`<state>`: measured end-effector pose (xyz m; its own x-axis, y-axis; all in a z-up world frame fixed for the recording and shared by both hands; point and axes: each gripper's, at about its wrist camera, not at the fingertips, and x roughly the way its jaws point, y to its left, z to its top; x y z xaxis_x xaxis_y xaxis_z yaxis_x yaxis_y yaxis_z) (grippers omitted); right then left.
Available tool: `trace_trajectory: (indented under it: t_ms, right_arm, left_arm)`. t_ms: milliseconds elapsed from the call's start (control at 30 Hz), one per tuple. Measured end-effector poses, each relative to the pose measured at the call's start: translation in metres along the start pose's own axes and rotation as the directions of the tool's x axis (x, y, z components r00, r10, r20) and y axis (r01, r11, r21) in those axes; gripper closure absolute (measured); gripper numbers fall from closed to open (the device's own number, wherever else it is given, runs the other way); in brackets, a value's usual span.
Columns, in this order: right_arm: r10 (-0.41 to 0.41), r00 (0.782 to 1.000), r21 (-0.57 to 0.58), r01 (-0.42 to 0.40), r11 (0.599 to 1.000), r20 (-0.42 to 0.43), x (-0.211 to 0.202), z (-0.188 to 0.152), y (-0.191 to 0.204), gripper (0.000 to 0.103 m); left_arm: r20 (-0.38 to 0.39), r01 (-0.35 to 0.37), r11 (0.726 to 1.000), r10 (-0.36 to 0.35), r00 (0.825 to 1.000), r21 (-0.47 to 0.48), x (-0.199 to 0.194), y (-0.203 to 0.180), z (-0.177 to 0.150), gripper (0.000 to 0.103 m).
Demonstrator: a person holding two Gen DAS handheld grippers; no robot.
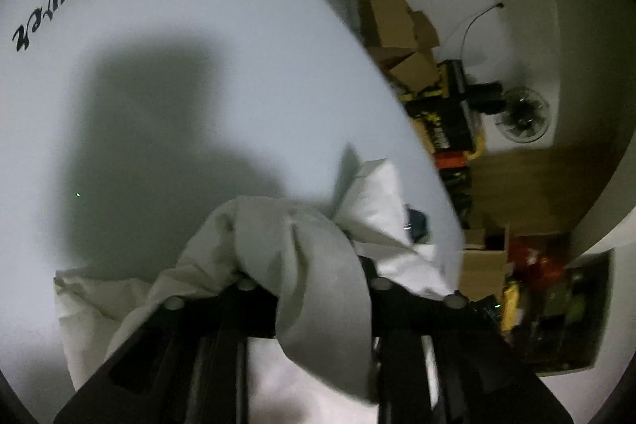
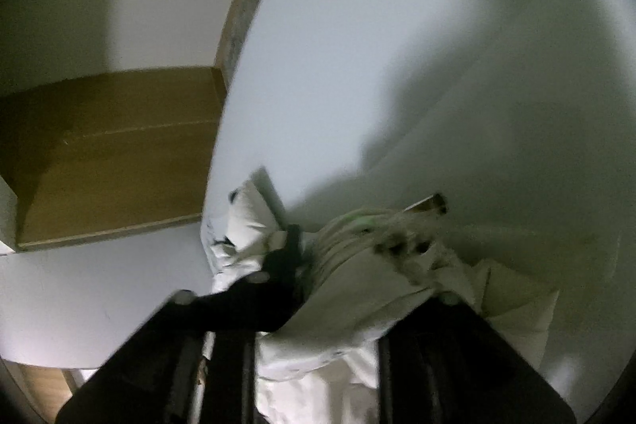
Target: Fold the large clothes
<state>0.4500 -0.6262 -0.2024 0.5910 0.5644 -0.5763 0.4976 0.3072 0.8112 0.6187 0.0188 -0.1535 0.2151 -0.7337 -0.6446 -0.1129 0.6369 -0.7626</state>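
White garment (image 1: pixel 302 257) bunched across both tools: left tool (image 1: pixel 314 285) clamped on a fold, right tool (image 2: pixel 357 289) clamped too, cloth stretching between them over the counter (image 1: pixel 198 106).

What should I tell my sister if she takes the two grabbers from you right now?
Left gripper: shut on a bunch of the white garment.
Right gripper: also wrapped in that cloth, seemingly gripping it.
The garment is bunched up over the white table, near its edge.
Done: both ends picked up. Left: spread it flat, then make neat folds. No tidy fold shows yet.
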Motion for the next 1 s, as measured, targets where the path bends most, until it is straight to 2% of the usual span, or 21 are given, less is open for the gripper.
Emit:
trace_trajectory:
  t_ms: [33, 67, 100, 167, 233, 267, 333, 367, 433, 500, 533, 567, 600, 633, 667, 733, 767, 800, 867, 933, 1000]
  right_arm:
    - [0.030, 1.000, 0.002, -0.030, 1.000, 0.010, -0.005, -0.002, 0.005, 0.046]
    - [0.062, 0.998, 0.016, -0.063, 0.998, 0.022, -0.011, -0.003, 0.009, 0.035]
    - [0.093, 0.995, 0.032, -0.094, 0.995, 0.033, -0.020, -0.004, 0.010, 0.030]
    - [0.162, 0.984, 0.052, -0.166, 0.985, 0.068, -0.040, -0.004, 0.017, 0.029]
    - [0.195, 0.971, 0.039, -0.202, 0.979, 0.137, -0.066, -0.011, 0.025, 0.029]
    - [0.205, 0.965, 0.019, -0.211, 0.977, 0.166, -0.078, -0.017, 0.030, 0.029]
    - [0.230, 0.953, -0.065, -0.221, 0.973, 0.198, -0.110, -0.039, 0.047, 0.029]
    - [0.232, 0.950, -0.116, -0.212, 0.970, 0.210, -0.122, -0.054, 0.059, 0.029]
    - [0.211, 0.948, -0.233, -0.155, 0.960, 0.240, -0.142, -0.086, 0.085, 0.029]
    - [0.155, 0.945, -0.362, -0.043, 0.931, 0.287, -0.149, -0.125, 0.117, 0.029]
    - [0.102, 0.934, -0.431, 0.060, 0.900, 0.342, -0.146, -0.150, 0.135, 0.029]
    - [0.050, 0.917, -0.469, 0.156, 0.869, 0.396, -0.142, -0.169, 0.147, 0.031]
    - [-0.018, 0.878, -0.501, 0.290, 0.815, 0.479, -0.133, -0.194, 0.161, 0.033]
    - [-0.048, 0.853, -0.525, 0.363, 0.769, 0.520, -0.121, -0.213, 0.168, 0.037]
    - [-0.073, 0.850, -0.548, 0.400, 0.735, 0.522, -0.101, -0.224, 0.172, 0.048]
    - [-0.130, 0.875, -0.557, 0.405, 0.725, 0.467, -0.056, -0.232, 0.170, 0.069]
    - [-0.174, 0.880, -0.553, 0.420, 0.720, 0.442, -0.034, -0.232, 0.166, 0.090]
    - [-0.204, 0.880, -0.542, 0.432, 0.721, 0.429, -0.019, -0.231, 0.161, 0.095]
    - [-0.245, 0.886, -0.527, 0.437, 0.729, 0.395, 0.012, -0.224, 0.150, 0.095]
    - [-0.265, 0.891, -0.521, 0.435, 0.734, 0.370, 0.036, -0.215, 0.143, 0.095]
    - [-0.264, 0.904, -0.530, 0.414, 0.740, 0.337, 0.053, -0.208, 0.141, 0.095]
  left_arm:
    - [0.008, 0.022, 1.000, -0.022, 1.000, 0.001, -0.007, -0.007, 0.000, 0.050]
    - [0.019, 0.053, 0.999, -0.054, 0.998, 0.012, -0.017, -0.016, -0.001, 0.014]
    - [0.037, 0.071, 0.997, -0.072, 0.997, 0.033, -0.029, -0.028, -0.001, 0.001]
    - [0.142, 0.034, 0.995, -0.047, 0.989, 0.094, -0.069, -0.049, 0.000, 0.000]
    - [0.256, -0.012, 0.992, -0.022, 0.967, 0.129, -0.109, -0.064, -0.003, 0.000]
    - [0.356, -0.073, 0.988, 0.020, 0.934, 0.137, -0.141, -0.073, -0.010, 0.000]
    - [0.468, -0.187, 0.970, 0.094, 0.879, 0.157, -0.174, -0.088, -0.029, 0.000]
    - [0.531, -0.279, 0.944, 0.148, 0.834, 0.174, -0.190, -0.102, -0.047, 0.001]
    - [0.589, -0.333, 0.920, 0.155, 0.794, 0.207, -0.200, -0.117, -0.074, 0.001]
    - [0.616, -0.350, 0.900, 0.127, 0.778, 0.258, -0.192, -0.138, -0.112, 0.001]
    - [0.628, -0.381, 0.882, 0.134, 0.767, 0.277, -0.178, -0.149, -0.132, 0.001]
    - [0.634, -0.409, 0.866, 0.148, 0.759, 0.288, -0.166, -0.155, -0.145, 0.001]
    - [0.641, -0.449, 0.837, 0.163, 0.750, 0.312, -0.145, -0.165, -0.162, 0.001]
    - [0.645, -0.479, 0.812, 0.173, 0.744, 0.334, -0.126, -0.173, -0.175, 0.001]
    - [0.638, -0.508, 0.783, 0.191, 0.746, 0.360, -0.101, -0.177, -0.189, 0.001]
    - [0.606, -0.541, 0.750, 0.240, 0.758, 0.380, -0.058, -0.180, -0.198, 0.001]
    - [0.590, -0.553, 0.738, 0.264, 0.763, 0.385, -0.039, -0.180, -0.198, 0.001]
    - [0.582, -0.572, 0.725, 0.291, 0.759, 0.384, -0.023, -0.178, -0.198, 0.001]
    - [0.596, -0.619, 0.699, 0.338, 0.728, 0.359, -0.001, -0.170, -0.192, 0.001]
    - [0.600, -0.640, 0.701, 0.376, 0.706, 0.314, 0.005, -0.156, -0.179, 0.002]
    - [0.579, -0.637, 0.718, 0.403, 0.709, 0.280, 0.008, -0.140, -0.167, 0.002]
